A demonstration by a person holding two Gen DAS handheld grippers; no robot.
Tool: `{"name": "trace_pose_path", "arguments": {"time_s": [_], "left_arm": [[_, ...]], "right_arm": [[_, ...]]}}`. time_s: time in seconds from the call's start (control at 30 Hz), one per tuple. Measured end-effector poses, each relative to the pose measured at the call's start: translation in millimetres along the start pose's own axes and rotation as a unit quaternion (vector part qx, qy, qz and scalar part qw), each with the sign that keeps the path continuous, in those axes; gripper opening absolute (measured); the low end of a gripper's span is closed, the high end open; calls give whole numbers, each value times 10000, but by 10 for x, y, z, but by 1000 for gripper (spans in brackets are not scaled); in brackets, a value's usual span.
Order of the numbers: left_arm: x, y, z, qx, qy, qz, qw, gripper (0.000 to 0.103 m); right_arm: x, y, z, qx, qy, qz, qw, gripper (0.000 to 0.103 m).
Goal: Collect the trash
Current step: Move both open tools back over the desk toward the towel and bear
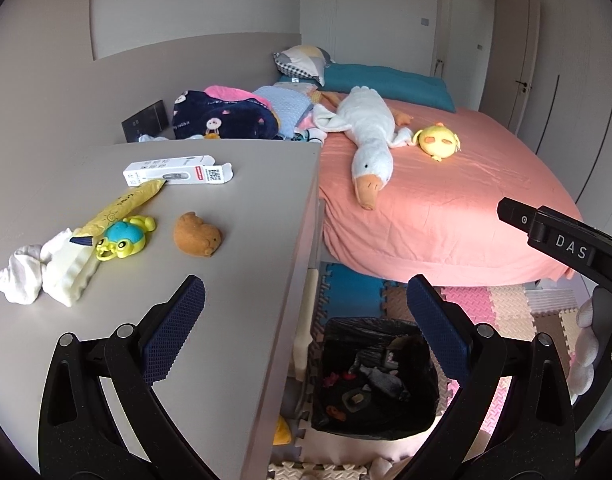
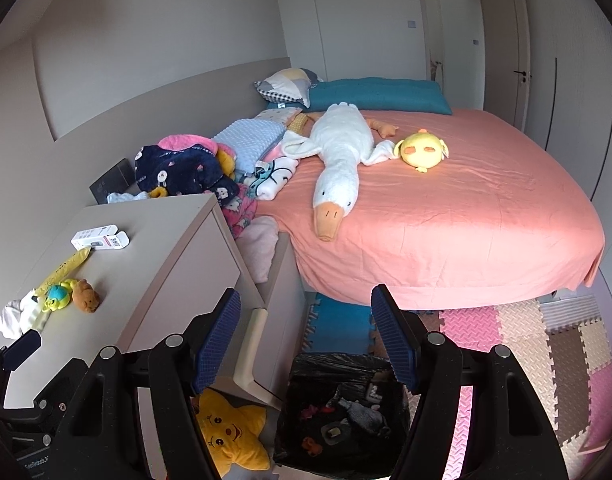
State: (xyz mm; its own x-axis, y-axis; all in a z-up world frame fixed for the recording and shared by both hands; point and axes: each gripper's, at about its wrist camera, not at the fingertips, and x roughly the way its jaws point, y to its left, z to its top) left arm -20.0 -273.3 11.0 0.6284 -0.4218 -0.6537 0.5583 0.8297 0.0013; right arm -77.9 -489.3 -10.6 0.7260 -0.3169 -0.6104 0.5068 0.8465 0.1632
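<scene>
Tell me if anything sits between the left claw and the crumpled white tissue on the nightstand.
Nothing visible does. The left claw is open above the nightstand edge, and bare tabletop runs from its left finger to the white tissue. The turtle toy lies beyond that path.

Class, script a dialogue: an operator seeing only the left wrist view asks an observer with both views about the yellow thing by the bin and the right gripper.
Operator: What is that yellow scrap left of the bin?
Observer: A yellow star cushion with a smiling face, lying beside the bin.
Operator: Is the right gripper holding anything?
Observer: No, the right gripper is open and empty, aimed toward the bin.
</scene>
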Motion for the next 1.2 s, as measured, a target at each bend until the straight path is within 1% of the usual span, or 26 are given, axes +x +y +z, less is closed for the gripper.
{"name": "trace_pose_path", "arguments": {"time_s": [0.23,0.5,0.63,0.7,0.8,1.0,1.2], "left_arm": [[-57,401,-48,-227,-12,320,9992,98],[-137,858,-101,-492,-42,671,9965,98],[-190,1057,-112,-567,-68,828,9949,98],[-203,1146,-108,-594,-83,926,9939,98],[-220,1309,-108,-683,-107,1083,9917,98],[-247,1652,-124,-959,-165,1394,9854,98],[-243,2005,-141,-1254,-186,1582,9792,98]], "right_arm": [[57,338,-45,-173,53,335,9993,69],[134,747,-104,-414,142,688,9967,69],[163,946,-122,-501,206,947,9940,69],[181,1040,-138,-542,230,1088,9923,71],[204,1182,-165,-632,253,1240,9899,72],[268,1434,-200,-807,348,1349,9869,72],[313,1632,-244,-1003,419,1393,9843,72]]}}
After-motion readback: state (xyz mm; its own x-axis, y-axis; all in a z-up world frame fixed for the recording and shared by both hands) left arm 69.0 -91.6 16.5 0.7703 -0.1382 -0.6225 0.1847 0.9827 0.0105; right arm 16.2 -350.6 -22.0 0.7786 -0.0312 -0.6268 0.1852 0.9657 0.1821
